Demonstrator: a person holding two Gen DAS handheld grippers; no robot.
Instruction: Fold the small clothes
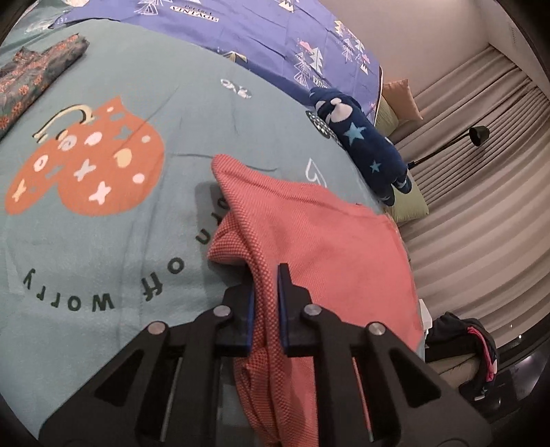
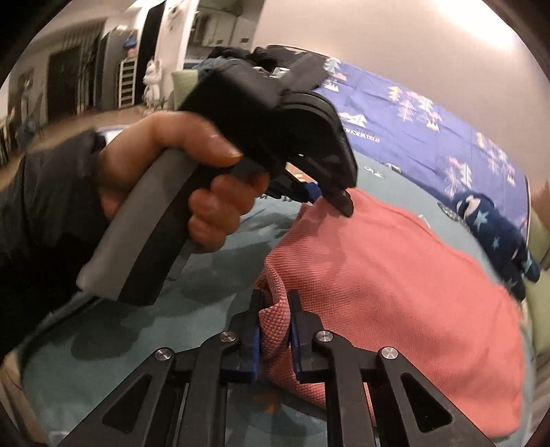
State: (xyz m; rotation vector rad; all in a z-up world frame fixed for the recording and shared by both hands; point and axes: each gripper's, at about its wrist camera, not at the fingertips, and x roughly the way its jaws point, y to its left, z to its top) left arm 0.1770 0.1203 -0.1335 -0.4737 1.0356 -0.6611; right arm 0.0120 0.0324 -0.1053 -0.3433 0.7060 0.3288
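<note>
A salmon-pink knitted garment (image 1: 309,233) lies on the teal bedspread (image 1: 103,247), near its right edge. In the left wrist view my left gripper (image 1: 267,280) is shut on a raised fold at the garment's left edge, and the cloth hangs down between the blue pads. In the right wrist view the same garment (image 2: 395,268) spreads out to the right. My right gripper (image 2: 275,301) is shut on a bunched corner of it. A hand (image 2: 192,178) holds the left gripper (image 2: 328,199), which pinches the garment's far corner.
A folded flower-print cloth (image 1: 31,82) lies at the far left of the bed. A navy garment with stars (image 1: 364,144) sits by the right edge, beside a green pillow (image 1: 410,203). Blue printed sheet (image 1: 247,31) covers the far side. Dark clothes (image 1: 460,340) and curtains are off the bed, right.
</note>
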